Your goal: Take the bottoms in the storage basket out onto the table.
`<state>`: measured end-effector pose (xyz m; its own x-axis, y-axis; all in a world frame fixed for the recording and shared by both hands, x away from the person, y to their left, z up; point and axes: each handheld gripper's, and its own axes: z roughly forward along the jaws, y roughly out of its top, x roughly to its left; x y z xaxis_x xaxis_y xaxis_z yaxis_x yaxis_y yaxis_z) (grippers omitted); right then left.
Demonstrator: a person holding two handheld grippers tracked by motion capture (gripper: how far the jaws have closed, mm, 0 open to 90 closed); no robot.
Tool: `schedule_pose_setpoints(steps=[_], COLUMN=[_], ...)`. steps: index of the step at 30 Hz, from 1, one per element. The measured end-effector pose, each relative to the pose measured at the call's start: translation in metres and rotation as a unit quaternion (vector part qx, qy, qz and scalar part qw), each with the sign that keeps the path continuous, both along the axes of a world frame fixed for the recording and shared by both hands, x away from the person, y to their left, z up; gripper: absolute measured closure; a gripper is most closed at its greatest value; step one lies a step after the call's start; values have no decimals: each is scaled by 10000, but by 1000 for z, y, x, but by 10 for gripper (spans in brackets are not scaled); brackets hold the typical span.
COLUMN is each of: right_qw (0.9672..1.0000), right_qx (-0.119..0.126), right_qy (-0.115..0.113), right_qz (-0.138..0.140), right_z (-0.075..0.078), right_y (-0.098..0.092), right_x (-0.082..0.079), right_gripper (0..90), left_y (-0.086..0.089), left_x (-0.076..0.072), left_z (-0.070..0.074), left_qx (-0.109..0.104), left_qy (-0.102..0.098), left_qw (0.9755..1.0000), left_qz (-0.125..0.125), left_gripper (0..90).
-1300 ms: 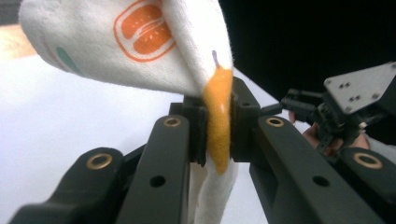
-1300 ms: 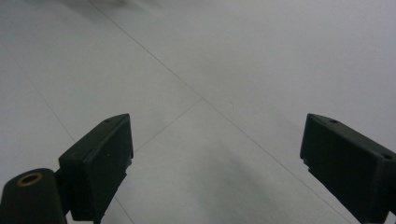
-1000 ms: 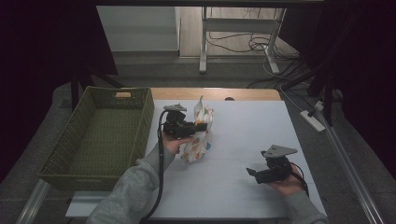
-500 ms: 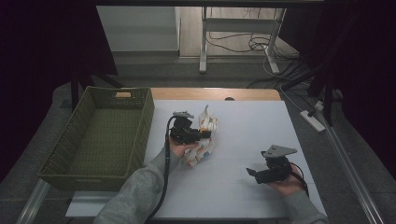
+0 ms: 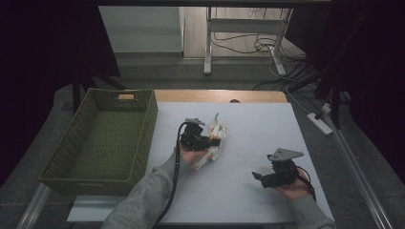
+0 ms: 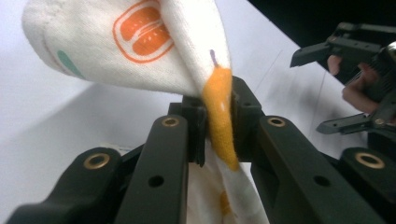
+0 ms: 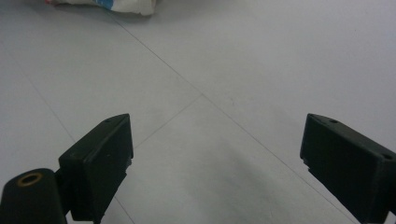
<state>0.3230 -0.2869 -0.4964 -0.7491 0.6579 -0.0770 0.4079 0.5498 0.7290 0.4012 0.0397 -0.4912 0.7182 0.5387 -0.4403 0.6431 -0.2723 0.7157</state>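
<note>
Clamping the white soft cloth w/ orange prints, the left gripper sits centre of the high view, jaws squeezed tight on an orange-edged fold; cloth bunched on the pale grey tabletop, just right of the green woven basket. Right gripper, lower right, jaws spread wide, nothing btwn them.

A white cloth with orange prints and a small teal mark bunches up near the middle of the bench. One orange-edged fold stands upright, pinched; the rest droops in a crumpled heap, its lower end resting on the white surface.
</note>
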Motion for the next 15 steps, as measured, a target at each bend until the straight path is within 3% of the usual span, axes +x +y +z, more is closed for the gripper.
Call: schedule_pose_setpoints(steps=[4, 12, 15], right_qw=[10000, 10000, 10000], right_qx=[-13, -24, -24], right_qy=[1, 13, 16], right_qz=[5, -11, -9], right_z=[0, 0, -1], right_y=[0, 0, 0], right_x=[0, 0, 0], right_gripper=[98, 98, 98], left_y=[-3, -14, -14], left_x=[0, 4, 4], left_z=[-3, -9, -10], left_qx=[19, 306, 322], left_qy=[14, -7, 7], left_qw=[10000, 9995, 9994], left_qz=[-27, -108, -121], left_gripper=[791, 780, 762])
